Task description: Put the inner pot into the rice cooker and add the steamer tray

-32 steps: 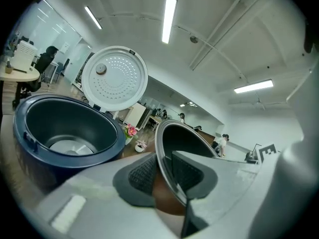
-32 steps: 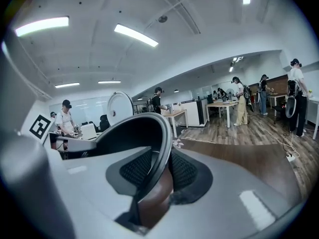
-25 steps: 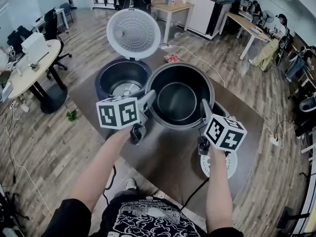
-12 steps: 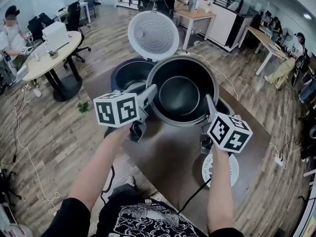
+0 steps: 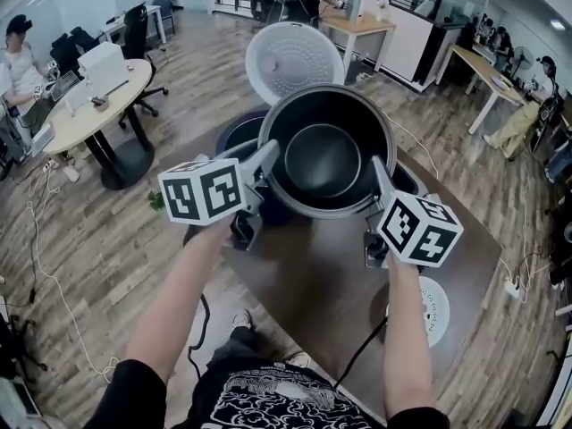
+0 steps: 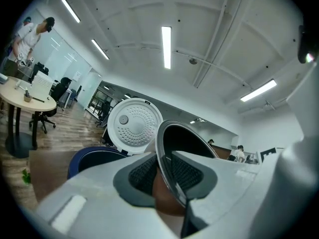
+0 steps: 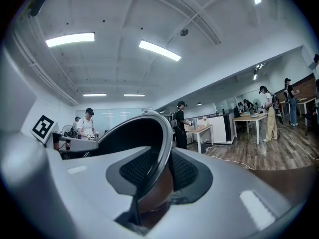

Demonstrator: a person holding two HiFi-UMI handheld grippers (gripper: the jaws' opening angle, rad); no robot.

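Claws (image 6: 165,173) (image 7: 160,172), two, clamp one inner pot (image 5: 323,155).

rice cooker (image 5: 238,127) mostly hidden behind inner pot (image 5: 326,155).

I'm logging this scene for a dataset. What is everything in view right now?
inner pot: one, dark grey, held above the table by its rim
rice cooker: one, dark blue, on the table, partly hidden behind the pot
lid: one, white, standing open at the cooker's back
steamer tray: one, white, perforated, flat on the table by the right arm
table: one, brown
cable: one, black, running off the table's near edge
round table: one, pale, far left
left gripper: one, grey, shut on the pot's left rim
right gripper: one, grey, shut on the pot's right rim
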